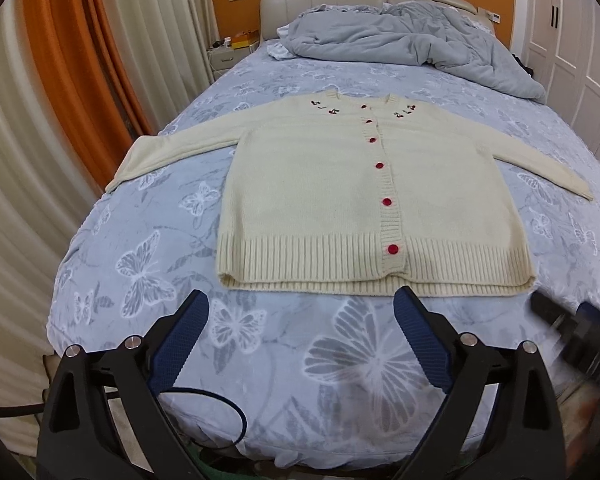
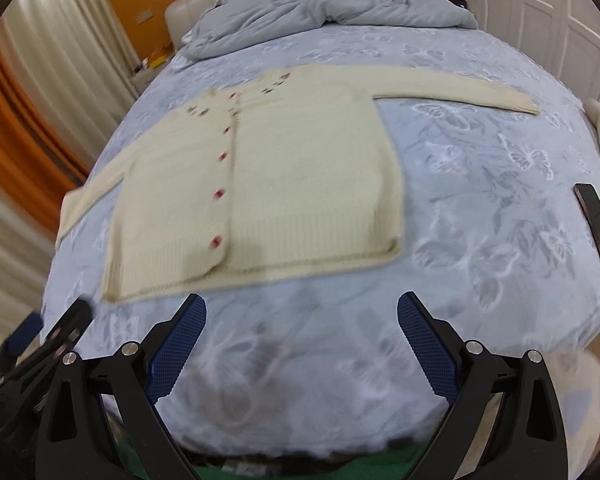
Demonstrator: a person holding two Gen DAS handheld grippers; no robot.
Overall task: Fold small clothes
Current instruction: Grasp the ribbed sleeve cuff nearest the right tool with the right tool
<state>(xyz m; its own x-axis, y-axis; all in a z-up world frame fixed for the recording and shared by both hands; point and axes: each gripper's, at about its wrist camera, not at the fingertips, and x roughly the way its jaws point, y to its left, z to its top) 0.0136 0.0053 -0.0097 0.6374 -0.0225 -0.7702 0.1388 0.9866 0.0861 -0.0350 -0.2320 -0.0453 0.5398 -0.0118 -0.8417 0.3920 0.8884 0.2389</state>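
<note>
A cream knit cardigan [image 1: 320,200] with red buttons lies flat and face up on the blue butterfly bedsheet [image 1: 140,248], both sleeves spread out to the sides. It also shows in the right wrist view [image 2: 308,184], blurred. My left gripper [image 1: 300,312] is open and empty, just in front of the cardigan's ribbed hem. My right gripper [image 2: 302,316] is open and empty, near the hem's right part. The right gripper's body also shows at the right edge of the left wrist view [image 1: 572,328].
A crumpled grey duvet [image 1: 400,40] lies at the head of the bed. A dark phone [image 2: 596,224] lies on the sheet at the right. Orange and cream curtains [image 1: 60,80] hang at the left, a white wardrobe [image 1: 572,40] stands at the right.
</note>
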